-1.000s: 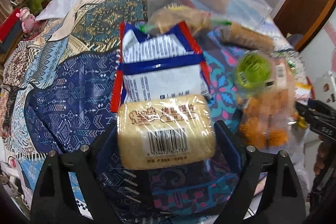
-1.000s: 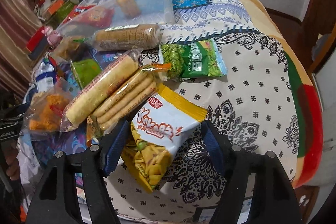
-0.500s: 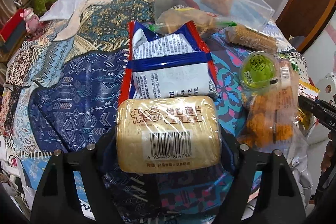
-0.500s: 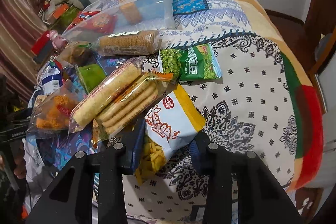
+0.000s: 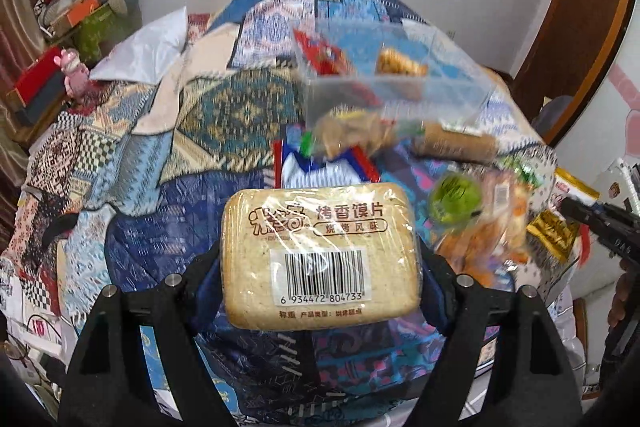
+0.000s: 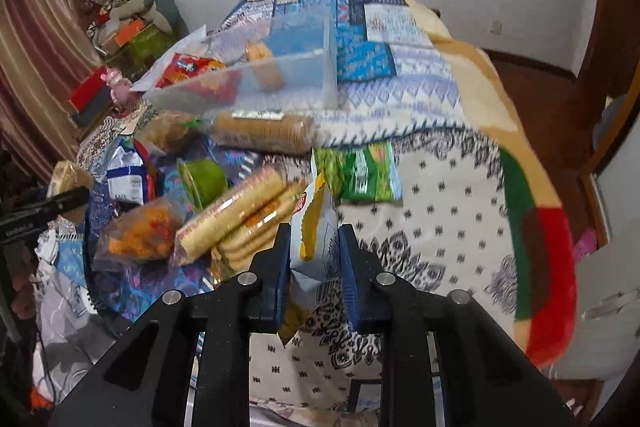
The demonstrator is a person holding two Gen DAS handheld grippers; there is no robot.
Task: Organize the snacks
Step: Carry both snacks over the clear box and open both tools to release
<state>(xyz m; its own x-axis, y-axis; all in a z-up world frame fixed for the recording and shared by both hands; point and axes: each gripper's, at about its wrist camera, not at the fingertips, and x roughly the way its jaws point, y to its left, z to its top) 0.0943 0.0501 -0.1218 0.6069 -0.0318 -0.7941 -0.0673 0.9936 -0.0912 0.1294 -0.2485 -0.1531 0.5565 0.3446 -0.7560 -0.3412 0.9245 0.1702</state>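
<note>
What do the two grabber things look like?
Both the left gripper and the right gripper are black plastic frames with triangular cut-outs, round silver bolts on top, and dark blue pads lining their fingers. No cables show.

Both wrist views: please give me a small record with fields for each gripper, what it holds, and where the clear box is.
left gripper: shut on the toasted bun slice pack, lifted off the bedspread
right gripper: just closed on the yellow-and-white snack bag, bag squeezed between the pads
clear plastic box: farther back on the bed, some snacks already inside
loose snacks: green pea bag, biscuit roll, green jelly cup
</note>
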